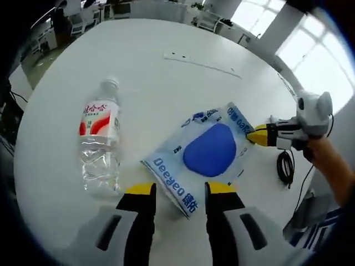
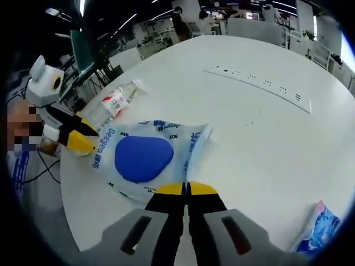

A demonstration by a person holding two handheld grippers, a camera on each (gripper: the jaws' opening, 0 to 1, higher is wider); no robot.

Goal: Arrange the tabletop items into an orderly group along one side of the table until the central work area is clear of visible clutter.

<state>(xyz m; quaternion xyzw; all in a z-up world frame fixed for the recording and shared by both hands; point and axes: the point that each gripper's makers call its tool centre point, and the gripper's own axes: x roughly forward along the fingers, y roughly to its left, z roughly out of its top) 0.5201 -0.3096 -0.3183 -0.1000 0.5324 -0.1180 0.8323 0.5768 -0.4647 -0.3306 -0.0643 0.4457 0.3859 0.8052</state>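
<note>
Over the packet (image 1: 211,158), left claw (image 1: 179,189) hovers, gaping

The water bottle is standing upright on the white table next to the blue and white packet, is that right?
Not quite. The left gripper view shows the water bottle lying on its side on the white table, beside the blue and white packet.

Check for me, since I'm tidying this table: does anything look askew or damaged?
The water bottle lies on its side, its clear lower half crumpled. The blue-and-white packet sits crooked mid-table. Nothing looks spilled.
</note>
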